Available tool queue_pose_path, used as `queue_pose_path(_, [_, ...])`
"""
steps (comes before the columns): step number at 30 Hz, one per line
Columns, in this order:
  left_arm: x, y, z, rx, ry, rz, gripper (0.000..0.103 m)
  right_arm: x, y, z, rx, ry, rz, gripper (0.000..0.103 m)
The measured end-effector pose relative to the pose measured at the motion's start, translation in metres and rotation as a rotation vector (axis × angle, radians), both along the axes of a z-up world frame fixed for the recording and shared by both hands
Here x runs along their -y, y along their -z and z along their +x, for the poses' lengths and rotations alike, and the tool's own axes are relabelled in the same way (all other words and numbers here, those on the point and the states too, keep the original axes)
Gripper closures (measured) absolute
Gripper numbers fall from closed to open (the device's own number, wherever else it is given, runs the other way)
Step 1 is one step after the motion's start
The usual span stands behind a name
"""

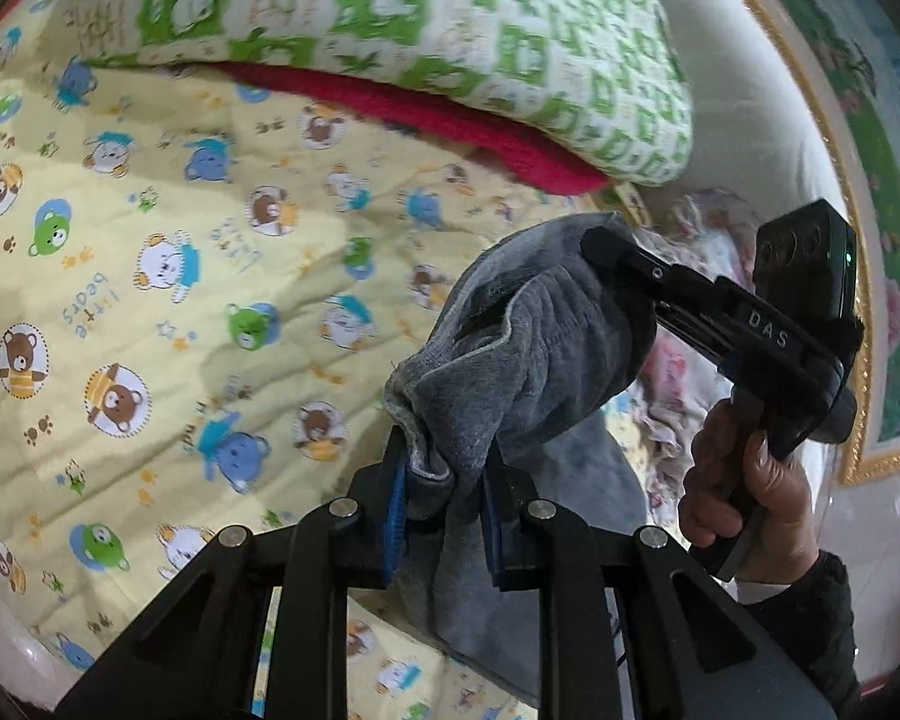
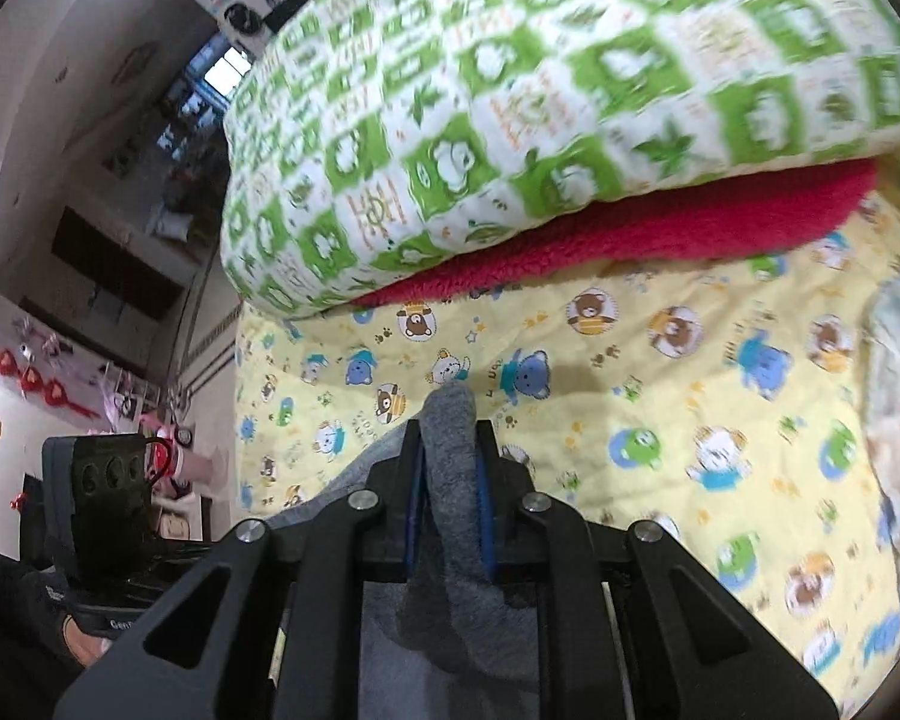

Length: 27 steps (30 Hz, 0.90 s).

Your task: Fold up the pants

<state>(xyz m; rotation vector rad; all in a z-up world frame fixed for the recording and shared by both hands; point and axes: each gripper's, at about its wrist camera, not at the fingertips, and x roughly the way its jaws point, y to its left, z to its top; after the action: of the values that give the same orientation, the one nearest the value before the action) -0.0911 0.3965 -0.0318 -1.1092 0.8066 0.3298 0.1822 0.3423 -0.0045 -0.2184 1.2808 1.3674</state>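
The grey fleece pants (image 1: 528,354) hang bunched above the yellow bear-print bed sheet (image 1: 150,276). My left gripper (image 1: 444,480) is shut on one edge of the pants. In the left wrist view the right gripper (image 1: 606,252) comes in from the right, held by a hand (image 1: 744,492), its fingers buried in the cloth. In the right wrist view my right gripper (image 2: 450,468) is shut on a fold of the grey pants (image 2: 450,438), which stick up between the blue pads and hang down below.
A green-and-white patterned quilt (image 1: 426,18) lies over a red blanket (image 1: 444,120) at the far side of the bed. A floral cloth (image 1: 690,324) lies to the right by the white headboard (image 1: 750,84). Room furniture (image 2: 108,264) shows left of the bed.
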Motion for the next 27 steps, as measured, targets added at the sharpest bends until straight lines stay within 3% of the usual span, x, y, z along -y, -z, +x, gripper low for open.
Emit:
queue_pose_path(11, [0.073, -0.045, 0.041, 0.061, 0.197, 0.061, 0.084, 0.115, -0.048, 0.004, 0.037, 0.202, 0.062, 0.087])
queue_pose_path(27, [0.219, -0.068, 0.089, 0.089, 0.522, 0.084, 0.084, 0.304, -0.063, -0.008, 0.033, 0.526, 0.096, 0.087])
